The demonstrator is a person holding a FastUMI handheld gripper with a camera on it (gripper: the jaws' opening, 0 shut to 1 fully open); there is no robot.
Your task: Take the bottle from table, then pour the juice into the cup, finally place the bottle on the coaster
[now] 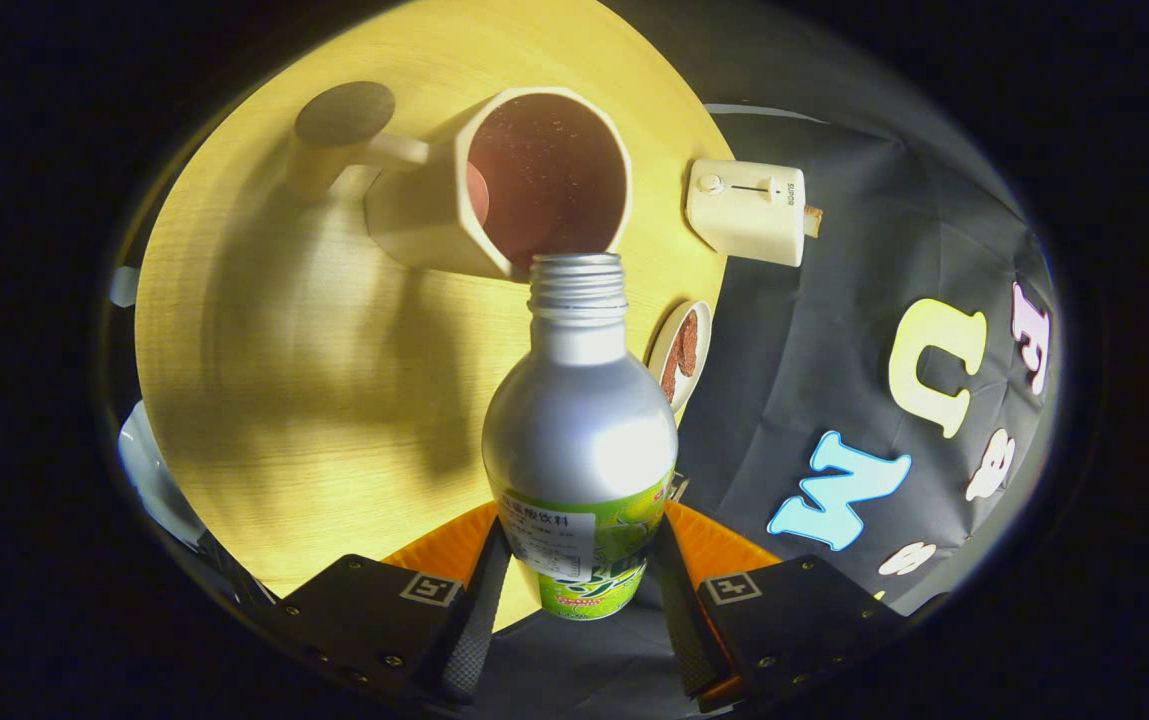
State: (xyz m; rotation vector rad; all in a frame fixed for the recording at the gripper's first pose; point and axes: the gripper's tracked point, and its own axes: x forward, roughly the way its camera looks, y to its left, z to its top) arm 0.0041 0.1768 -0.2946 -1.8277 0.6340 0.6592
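Gripper view, single frame.

Tongs: both fingers press against the lower, labelled part of the bottle, one on each side. Clenched on the bottle, firm two-sided grasp.

Silver aluminium bottle with green label and threaded open neck: centre of the frame, held between the fingers, body extending forward away from the camera. No cap on the neck. The mouth sits right at the near rim of the cup, in the upper centre of the frame; whether the two touch cannot be told. No stream of liquid can be made out at the mouth.

Cream faceted ceramic cup with a side handle: upper centre of the frame, just beyond the bottle mouth. Its opening faces the camera and the interior appears dark reddish-brown. The handle points toward the upper left.

Round dark grey coaster: upper left of the frame, beyond the cup handle, lying on the desk, nothing on it.

Pale wooden desk with a rounded edge: takes up the left and centre of the frame. Shadows of the cup and bottle fall across it to the left.

Cream boxy appliance with a knob and a slider: upper right, at the desk's edge.

Small white plate holding brown slices of food: right of the bottle shoulder, near the desk's edge.

White object: lower left edge, partly cut off; cannot identify.
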